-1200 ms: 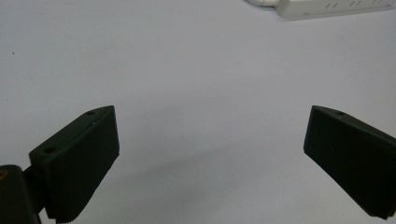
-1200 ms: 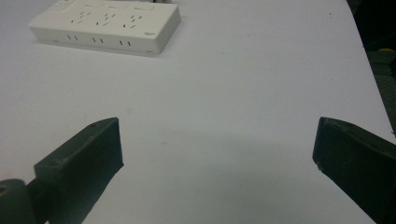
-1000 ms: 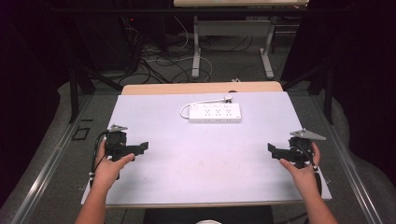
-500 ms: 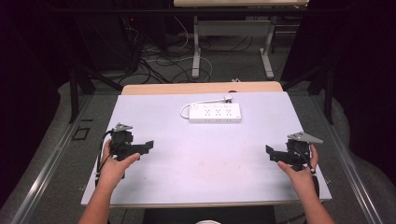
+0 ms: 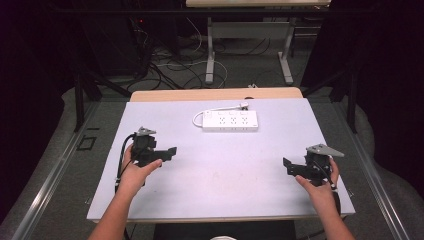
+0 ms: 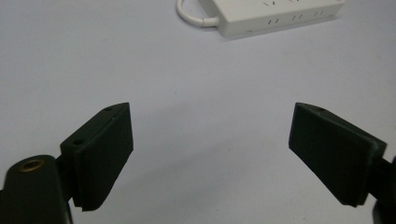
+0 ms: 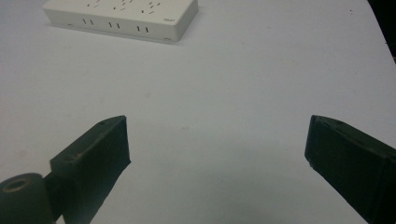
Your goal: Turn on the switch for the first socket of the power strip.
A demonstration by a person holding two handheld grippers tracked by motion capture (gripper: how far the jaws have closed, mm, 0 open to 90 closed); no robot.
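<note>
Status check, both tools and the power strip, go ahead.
Left tool open, empty. Right tool open, empty. Power strip flat at the far middle of the table, untouched. Nothing between tools and strip.

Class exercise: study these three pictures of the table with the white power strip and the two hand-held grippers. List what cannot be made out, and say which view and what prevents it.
- White plastic power strip: its socket markings are too small in the high view; the top edge crops it in the left gripper view and right gripper view.
- Its white cable's plug: too small to tell its type.
- Black left gripper and black right gripper: hands cover their handles.
</note>
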